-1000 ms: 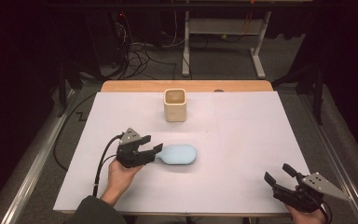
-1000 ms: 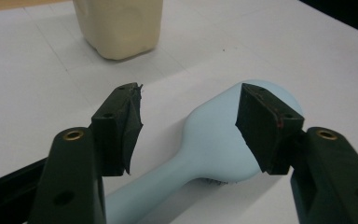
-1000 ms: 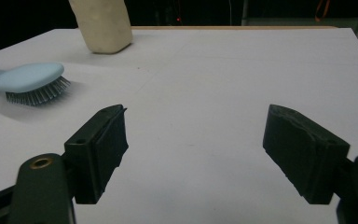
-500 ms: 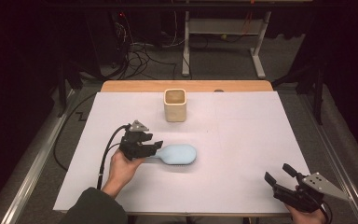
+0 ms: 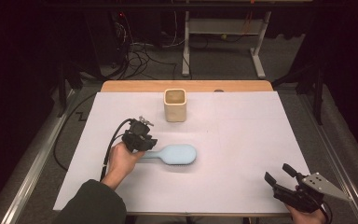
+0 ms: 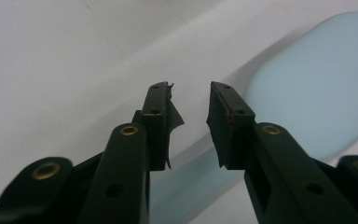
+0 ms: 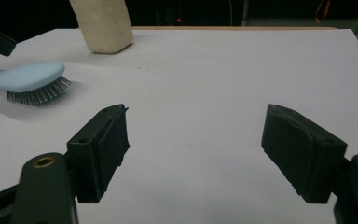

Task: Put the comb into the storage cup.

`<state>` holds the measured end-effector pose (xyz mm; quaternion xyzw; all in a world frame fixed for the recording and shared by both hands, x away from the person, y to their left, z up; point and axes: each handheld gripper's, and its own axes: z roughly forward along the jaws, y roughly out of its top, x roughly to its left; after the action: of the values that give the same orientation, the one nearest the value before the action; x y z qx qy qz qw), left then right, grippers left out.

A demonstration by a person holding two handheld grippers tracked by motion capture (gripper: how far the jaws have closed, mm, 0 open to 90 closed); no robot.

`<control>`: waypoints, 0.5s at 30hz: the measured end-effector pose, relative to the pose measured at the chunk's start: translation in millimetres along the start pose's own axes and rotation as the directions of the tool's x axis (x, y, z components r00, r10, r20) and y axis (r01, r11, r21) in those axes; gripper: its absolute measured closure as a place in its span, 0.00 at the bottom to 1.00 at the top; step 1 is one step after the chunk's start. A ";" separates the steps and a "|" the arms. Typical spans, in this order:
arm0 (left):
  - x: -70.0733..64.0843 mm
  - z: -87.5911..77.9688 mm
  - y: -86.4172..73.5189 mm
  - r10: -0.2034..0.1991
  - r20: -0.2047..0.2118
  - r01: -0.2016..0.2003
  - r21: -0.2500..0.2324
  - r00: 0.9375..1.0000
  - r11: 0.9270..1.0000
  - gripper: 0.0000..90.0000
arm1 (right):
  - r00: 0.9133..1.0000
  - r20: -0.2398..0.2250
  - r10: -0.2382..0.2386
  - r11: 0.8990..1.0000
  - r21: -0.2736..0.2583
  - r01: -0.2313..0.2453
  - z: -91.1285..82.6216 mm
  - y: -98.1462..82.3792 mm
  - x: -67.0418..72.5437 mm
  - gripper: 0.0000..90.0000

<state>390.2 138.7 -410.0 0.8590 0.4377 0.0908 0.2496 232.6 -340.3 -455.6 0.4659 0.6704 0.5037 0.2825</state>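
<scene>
The right gripper view reveals dark bristles (image 7: 38, 95) under the hairbrush (image 5: 177, 154).

Hairbrush (image 5: 179, 154): handle end hidden under the left tongs (image 5: 142, 141) in the high view, head cut by the frame edge in the left gripper view; pad contact indeterminable.

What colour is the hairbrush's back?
Pale blue hairbrush, clearest in the high view.
</scene>
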 end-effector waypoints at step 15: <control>6.0 10.3 -2.3 0.008 -0.017 -0.006 0.113 1.000 0.994 0.88 | 1.000 -0.005 0.004 1.000 0.003 -0.004 0.5 -0.2 -0.1 0.26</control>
<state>396.0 141.0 -420.4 0.8725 0.4411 0.0742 0.1966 233.0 -340.2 -455.9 0.4663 0.6709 0.5045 0.2793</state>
